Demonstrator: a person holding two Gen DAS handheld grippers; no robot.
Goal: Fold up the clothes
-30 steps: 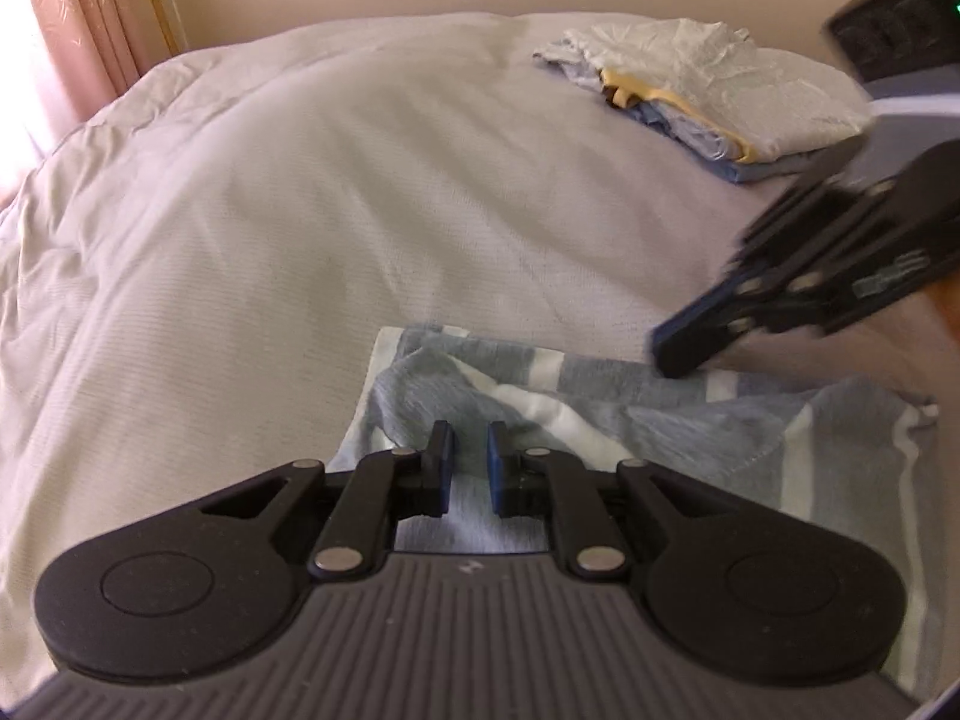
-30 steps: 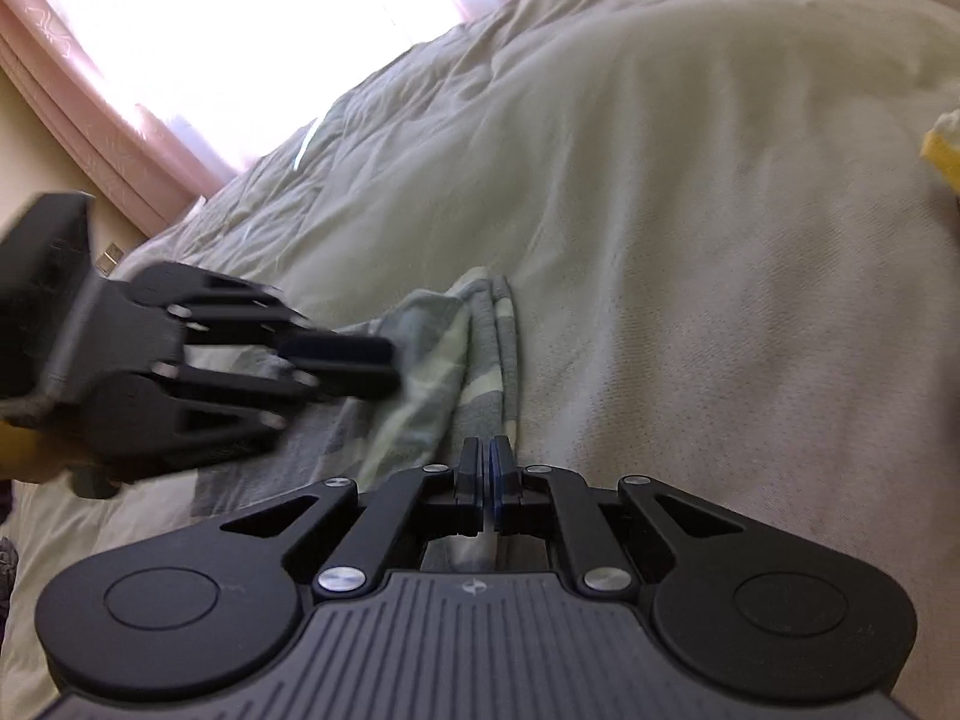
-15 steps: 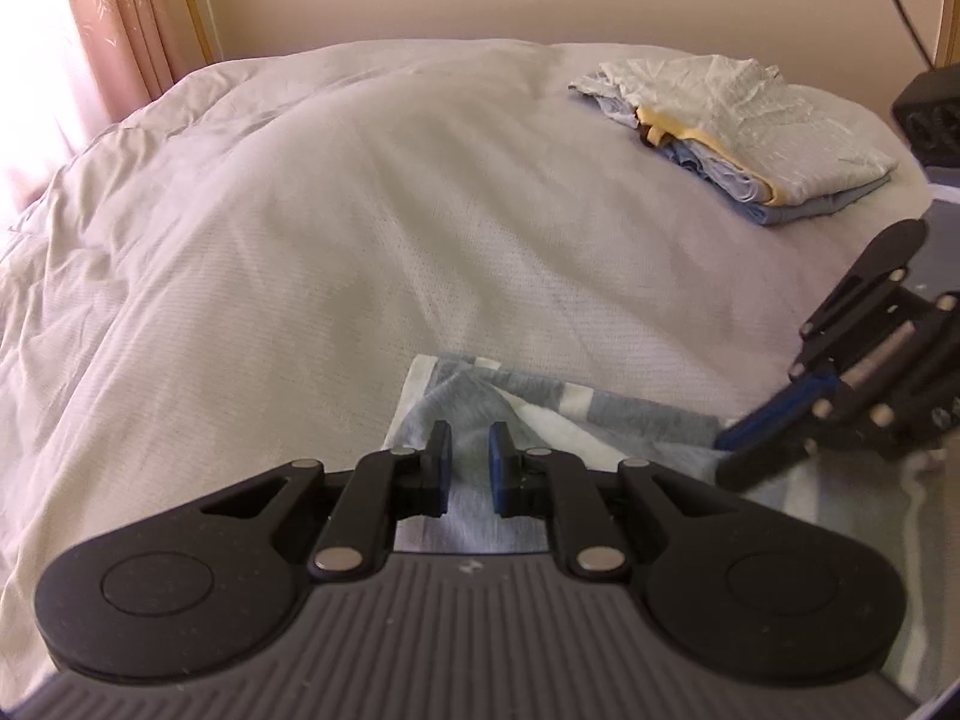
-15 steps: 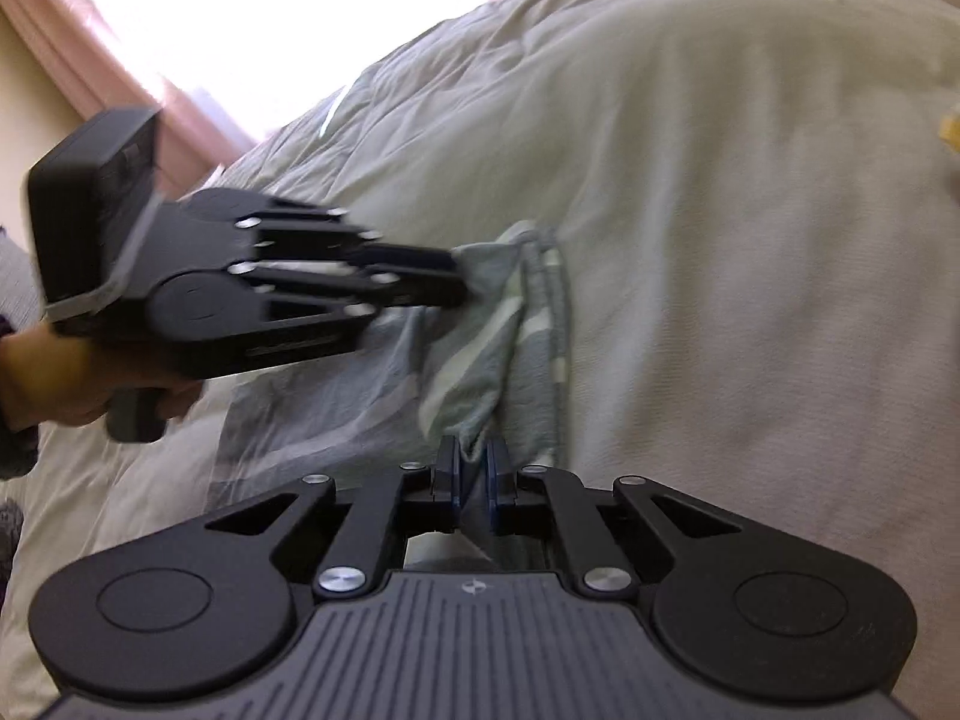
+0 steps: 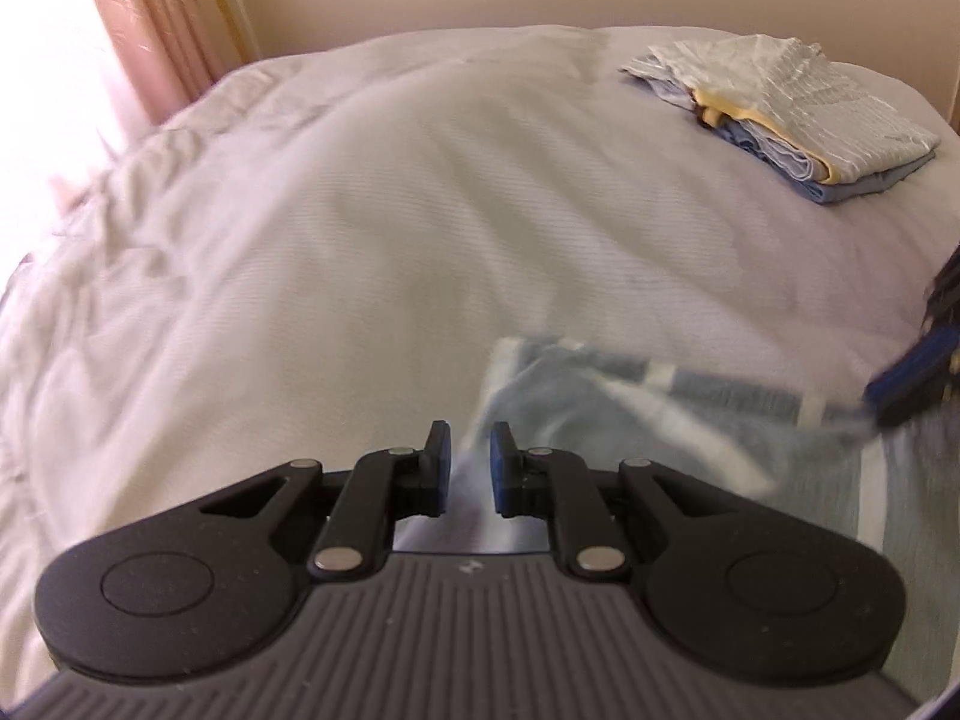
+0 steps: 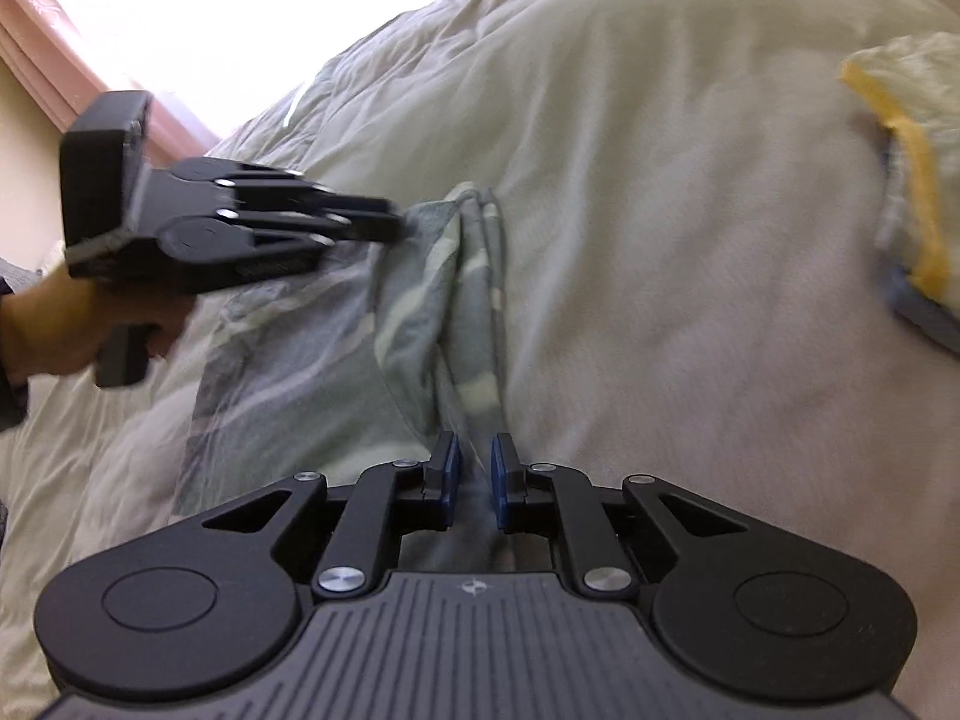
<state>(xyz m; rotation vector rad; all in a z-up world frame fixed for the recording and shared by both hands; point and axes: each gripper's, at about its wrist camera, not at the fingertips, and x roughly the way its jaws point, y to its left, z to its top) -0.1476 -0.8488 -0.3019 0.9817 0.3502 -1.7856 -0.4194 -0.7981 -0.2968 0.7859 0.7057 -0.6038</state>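
Observation:
A blue-grey cloth with white stripes (image 5: 660, 420) lies half-folded on the bed, stretched between the two grippers. My left gripper (image 5: 470, 468) is shut on its left corner; in the right wrist view its tips (image 6: 390, 228) pinch that corner, and the cloth (image 6: 336, 360) drapes down from them. My right gripper (image 6: 476, 474) sits at the opposite end. Its jaws are opening, and a thin fold of cloth runs between the blue pads without being pressed. In the left wrist view the right gripper (image 5: 912, 384) shows blurred at the right edge.
A stack of folded clothes (image 5: 798, 102) with a yellow trim lies at the far right of the bed, also at the right edge (image 6: 906, 180). The pale quilt (image 5: 360, 210) bulges in the middle. A pink curtain (image 5: 162, 18) hangs far left. A hand (image 6: 54, 324) holds the left gripper.
The right gripper moved from over the cloth's middle to its right end, and its pads parted. The left gripper kept its hold on the corner, and the cloth drew out between them.

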